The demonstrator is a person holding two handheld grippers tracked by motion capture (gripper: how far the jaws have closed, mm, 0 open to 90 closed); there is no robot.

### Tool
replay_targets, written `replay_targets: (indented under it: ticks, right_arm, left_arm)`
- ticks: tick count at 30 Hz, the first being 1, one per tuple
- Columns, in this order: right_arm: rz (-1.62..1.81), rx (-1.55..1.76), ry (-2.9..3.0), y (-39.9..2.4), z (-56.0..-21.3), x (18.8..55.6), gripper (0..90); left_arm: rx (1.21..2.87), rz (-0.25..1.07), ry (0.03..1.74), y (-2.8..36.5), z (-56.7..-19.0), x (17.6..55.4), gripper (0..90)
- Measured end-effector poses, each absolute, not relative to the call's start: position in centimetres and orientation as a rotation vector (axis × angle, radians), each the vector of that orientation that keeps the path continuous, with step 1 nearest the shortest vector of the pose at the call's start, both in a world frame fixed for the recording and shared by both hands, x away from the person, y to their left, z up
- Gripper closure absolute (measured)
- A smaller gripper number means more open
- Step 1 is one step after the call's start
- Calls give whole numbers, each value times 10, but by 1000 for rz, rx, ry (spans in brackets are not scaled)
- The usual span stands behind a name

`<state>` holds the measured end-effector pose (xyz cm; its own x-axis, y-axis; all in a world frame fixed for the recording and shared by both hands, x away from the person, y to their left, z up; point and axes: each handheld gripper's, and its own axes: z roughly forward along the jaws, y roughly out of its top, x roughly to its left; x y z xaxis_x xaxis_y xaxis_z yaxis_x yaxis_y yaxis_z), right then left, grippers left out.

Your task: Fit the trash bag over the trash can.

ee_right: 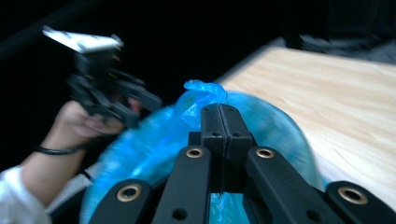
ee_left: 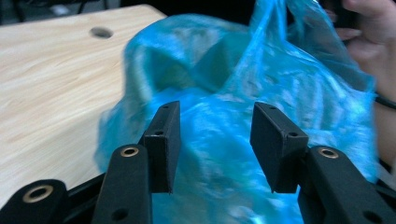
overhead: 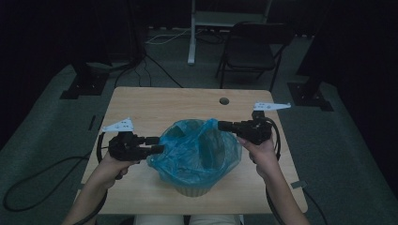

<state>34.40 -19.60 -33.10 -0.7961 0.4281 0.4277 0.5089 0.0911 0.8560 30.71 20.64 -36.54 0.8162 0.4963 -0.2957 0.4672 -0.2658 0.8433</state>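
The bag (overhead: 197,147), lining a bin (overhead: 195,187) near the table's (overhead: 141,101) front edge, is pinched by the right gripper (ee_right: 219,112); the left gripper (ee_left: 215,140) is half open, gripping nothing. A hard pull could tear the film.

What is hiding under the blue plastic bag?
Under the blue bag a pale round tub peeks out at the bottom, standing on the wooden table. The bag drapes over its rim and sides, so the tub's contents cannot be seen.

Bag (overhead: 197,150): thin translucent blue plastic film, crinkled, faintly glossy. Table (overhead: 141,101): pale wood-grain top, smooth and matt. Gripper jaws: matt black plastic with brass-coloured metal eyelets.
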Motion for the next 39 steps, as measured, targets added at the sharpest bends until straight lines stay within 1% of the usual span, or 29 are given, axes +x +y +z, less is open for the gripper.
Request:
replay_targets:
  ticks: [2, 7, 8, 12, 13, 14, 18, 21, 26, 30, 32, 33, 34, 36, 39]
  right_arm:
    - [-1867, -944, -2253, -197, -324, 339, 900]
    - [-1954, -855, -2191, -197, -310, 328, 900]
    - [-1960, -843, -2194, -197, -307, 326, 900]
    - [-1982, -826, -2207, -198, -301, 320, 899]
    - [-1984, -827, -2203, -198, -300, 318, 900]
    - [-1988, -822, -2200, -199, -300, 317, 899]
    - [-1994, -802, -2204, -205, -304, 305, 899]
    - [-1966, -817, -2200, -211, -318, 293, 900]
    - [-1874, -874, -2174, -222, -360, 274, 900]
    - [-1759, -939, -2113, -228, -401, 269, 899]
    - [-1721, -962, -2066, -231, -419, 267, 900]
    - [-1713, -959, -2035, -233, -426, 265, 899]
    - [-1713, -959, -2035, -233, -426, 265, 899]
    - [-1678, -964, -1998, -237, -442, 262, 899]
    - [-1631, -1001, -2049, -239, -452, 258, 899]
  left_arm:
    - [1907, 27, 687, 207, -363, 305, 523]
    - [1958, 27, 677, 201, -364, 305, 531]
    - [1962, 33, 672, 200, -364, 304, 558]
    - [1952, 48, 643, 200, -362, 298, 825]
    - [1944, 42, 636, 201, -361, 297, 867]
    - [1936, 37, 629, 203, -361, 295, 890]
    - [1894, -3, 598, 211, -361, 281, 900]
    - [1896, -16, 570, 214, -366, 265, 900]
    - [1911, -50, 574, 215, -393, 247, 897]
    - [1883, -120, 602, 217, -417, 242, 897]
    - [1889, -123, 622, 217, -424, 240, 897]
    - [1885, -142, 617, 217, -427, 239, 898]
    - [1885, -142, 617, 217, -427, 239, 897]
    - [1905, -140, 619, 213, -432, 238, 898]
    - [1963, -104, 642, 207, -439, 237, 899]
